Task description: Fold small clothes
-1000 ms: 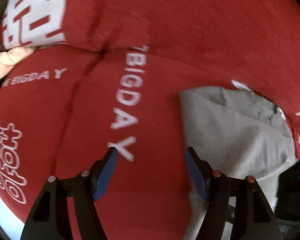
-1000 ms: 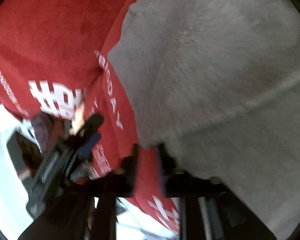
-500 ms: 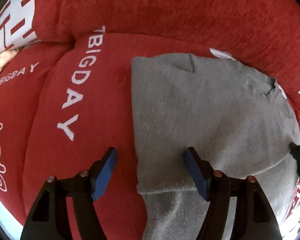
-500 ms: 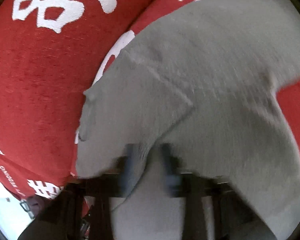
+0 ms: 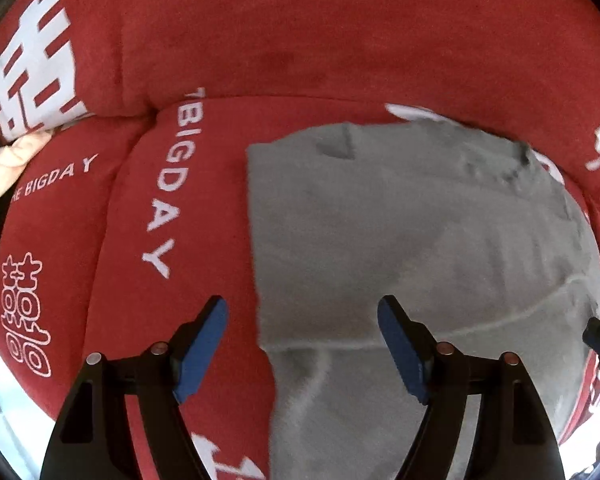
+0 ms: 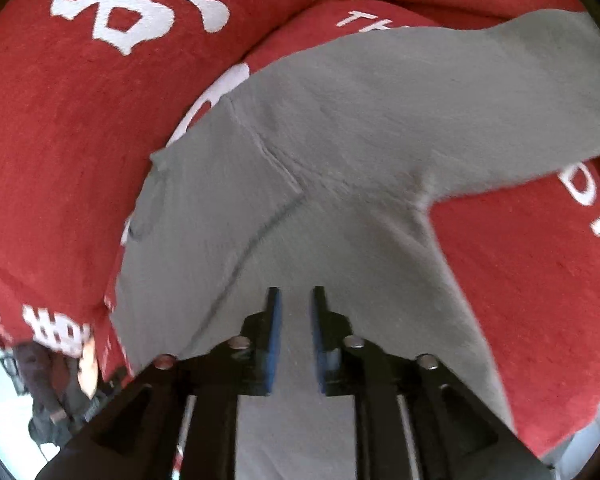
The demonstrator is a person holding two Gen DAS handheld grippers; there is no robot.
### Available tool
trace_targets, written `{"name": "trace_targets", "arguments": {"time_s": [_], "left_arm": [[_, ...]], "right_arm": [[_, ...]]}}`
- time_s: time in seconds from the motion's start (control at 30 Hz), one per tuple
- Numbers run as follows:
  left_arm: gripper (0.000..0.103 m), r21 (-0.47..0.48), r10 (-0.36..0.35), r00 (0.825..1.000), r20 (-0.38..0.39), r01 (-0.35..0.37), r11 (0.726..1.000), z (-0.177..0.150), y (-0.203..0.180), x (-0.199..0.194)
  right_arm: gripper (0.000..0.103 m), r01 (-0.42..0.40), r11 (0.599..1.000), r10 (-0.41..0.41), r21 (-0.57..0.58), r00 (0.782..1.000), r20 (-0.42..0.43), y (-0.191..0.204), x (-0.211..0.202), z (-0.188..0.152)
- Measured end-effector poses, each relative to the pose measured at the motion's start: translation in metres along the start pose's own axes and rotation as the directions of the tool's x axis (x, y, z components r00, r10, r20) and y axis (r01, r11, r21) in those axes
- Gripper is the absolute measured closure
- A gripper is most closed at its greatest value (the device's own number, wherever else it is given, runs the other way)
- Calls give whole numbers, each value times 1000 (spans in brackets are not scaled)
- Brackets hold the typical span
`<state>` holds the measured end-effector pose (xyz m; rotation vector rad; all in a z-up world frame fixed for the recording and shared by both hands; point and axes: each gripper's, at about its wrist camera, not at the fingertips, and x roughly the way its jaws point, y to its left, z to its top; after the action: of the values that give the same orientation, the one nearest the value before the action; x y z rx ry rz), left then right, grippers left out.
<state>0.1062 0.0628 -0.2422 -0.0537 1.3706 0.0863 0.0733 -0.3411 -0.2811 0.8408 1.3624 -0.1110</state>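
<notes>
Red cushion (image 5: 188, 216) w/ white lettering carries grey garment (image 5: 400, 240), partly folded, toward its right side. Left gripper (image 5: 302, 344): jaws wide apart, just been opening, straddling garment's left edge, nothing clamped. Right gripper (image 6: 294, 336): jaws narrowly apart, just reopened, over grey cloth, no grip.

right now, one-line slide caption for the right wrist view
Right gripper, jaws slightly parted and empty, hovers over a grey garment spread on a red printed cover.
</notes>
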Motion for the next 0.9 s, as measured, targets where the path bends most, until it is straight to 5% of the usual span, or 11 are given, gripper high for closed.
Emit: {"name": "trace_targets", "arguments": {"time_s": [0.07, 0.3, 0.9], "left_arm": [[25, 18, -4, 1000, -19, 4, 1000, -2, -15, -5], [25, 105, -54, 996, -67, 61, 993, -20, -92, -21], [25, 316, -115, 975, -188, 171, 933, -64, -296, -11]], "right_arm": [[64, -13, 1000, 13, -2, 1000, -17, -10, -9, -6], [63, -40, 994, 47, 101, 997, -59, -63, -37, -19], [60, -88, 956, 71, 281, 995, 70, -190, -100, -1]]}}
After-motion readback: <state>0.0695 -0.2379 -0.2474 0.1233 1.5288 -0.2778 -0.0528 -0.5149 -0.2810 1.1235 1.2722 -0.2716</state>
